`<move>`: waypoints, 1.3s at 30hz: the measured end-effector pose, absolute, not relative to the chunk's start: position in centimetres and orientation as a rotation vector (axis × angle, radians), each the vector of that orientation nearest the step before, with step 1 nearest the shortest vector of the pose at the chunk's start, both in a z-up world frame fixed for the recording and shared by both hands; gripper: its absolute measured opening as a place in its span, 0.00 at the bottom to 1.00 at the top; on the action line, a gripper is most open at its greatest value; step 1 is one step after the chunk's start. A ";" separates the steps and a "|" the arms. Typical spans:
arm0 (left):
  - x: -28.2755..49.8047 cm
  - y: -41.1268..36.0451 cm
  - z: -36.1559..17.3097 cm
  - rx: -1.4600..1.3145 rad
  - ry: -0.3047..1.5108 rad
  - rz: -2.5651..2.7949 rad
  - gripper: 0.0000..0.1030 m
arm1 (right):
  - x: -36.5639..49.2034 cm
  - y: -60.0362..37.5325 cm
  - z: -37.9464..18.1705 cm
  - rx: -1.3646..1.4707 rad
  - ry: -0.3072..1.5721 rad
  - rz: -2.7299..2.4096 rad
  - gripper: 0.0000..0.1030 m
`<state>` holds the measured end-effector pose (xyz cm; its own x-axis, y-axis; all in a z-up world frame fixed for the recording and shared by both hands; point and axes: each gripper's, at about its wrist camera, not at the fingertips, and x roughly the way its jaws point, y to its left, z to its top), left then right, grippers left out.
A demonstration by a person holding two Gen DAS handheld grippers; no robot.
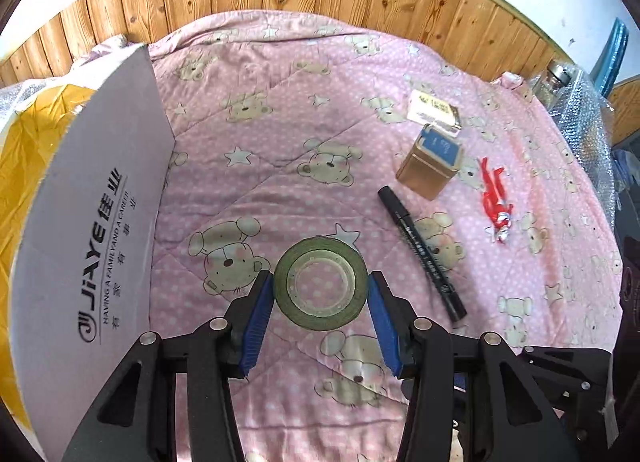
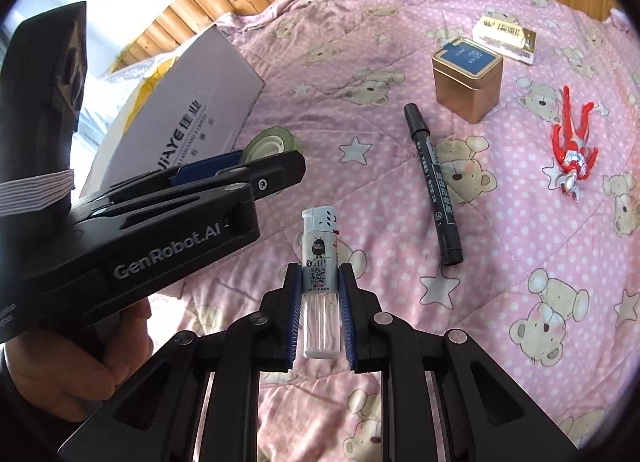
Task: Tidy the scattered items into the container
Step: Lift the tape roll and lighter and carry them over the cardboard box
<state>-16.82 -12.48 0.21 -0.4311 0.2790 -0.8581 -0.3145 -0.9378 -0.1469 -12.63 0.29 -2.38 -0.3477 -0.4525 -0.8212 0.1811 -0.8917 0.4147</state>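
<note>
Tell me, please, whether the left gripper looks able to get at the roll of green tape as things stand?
Probably yes: the left gripper is open with a blue pad on each side of the tape roll, and nothing lies between them.

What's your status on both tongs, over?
Left tongs straddling tape roll beside the box, not clamped. Right tongs shut on lighter. Marker, tin, red figure loose on quilt.

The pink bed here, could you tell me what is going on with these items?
A person is tidying with two handheld grippers. The left gripper has its jaws around a roll of green tape lying on the quilt; the right gripper is shut on a lighter. The box stands nearby; the marker, tin and toy figure lie loose.
</note>
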 end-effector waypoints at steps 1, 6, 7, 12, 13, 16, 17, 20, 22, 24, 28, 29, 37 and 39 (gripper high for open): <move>-16.5 -12.6 0.6 -1.417 0.048 2.398 0.48 | -12.4 0.3 -2.2 1.501 -0.356 -2.274 0.18; -15.1 -12.8 2.5 -1.371 0.024 2.406 0.48 | -11.5 0.0 -1.1 1.483 -0.367 -2.281 0.18; -14.8 -12.9 3.0 -1.361 0.017 2.406 0.48 | -11.3 -0.1 -0.9 1.478 -0.368 -2.284 0.18; -13.4 -13.5 4.9 -1.314 -0.016 2.419 0.48 | -10.2 -0.3 0.6 1.448 -0.364 -2.299 0.18; -13.2 -13.7 5.2 -1.306 -0.023 2.421 0.48 | -10.0 -0.4 0.9 1.442 -0.364 -2.302 0.18; -12.6 -14.2 6.0 -1.288 -0.048 2.429 0.48 | -9.4 -0.6 1.8 1.427 -0.360 -2.310 0.18; -12.4 -14.5 6.2 -1.283 -0.058 2.431 0.48 | -9.1 -0.7 2.1 1.422 -0.356 -2.312 0.18; -11.8 -15.1 6.8 -1.267 -0.080 2.437 0.48 | -8.4 -1.1 2.8 1.409 -0.348 -2.317 0.18; -11.3 -15.5 7.3 -1.253 -0.090 2.443 0.48 | -7.9 -1.3 3.2 1.401 -0.344 -2.321 0.18; -10.8 -15.8 7.7 -1.239 -0.100 2.446 0.48 | -7.6 -1.4 3.6 1.395 -0.342 -2.324 0.18; -10.0 -16.5 8.4 -1.213 -0.117 2.453 0.48 | -6.9 -1.7 4.5 1.380 -0.331 -2.336 0.18; -9.9 -16.7 8.6 -1.208 -0.120 2.456 0.48 | -6.7 -1.8 4.7 1.377 -0.329 -2.340 0.18; -8.5 -18.3 10.2 -1.156 -0.155 2.477 0.48 | -5.9 -2.2 6.2 1.347 -0.311 -2.363 0.18; -8.2 -18.7 10.6 -1.145 -0.169 2.479 0.48 | -5.7 -2.4 6.8 1.335 -0.304 -2.367 0.18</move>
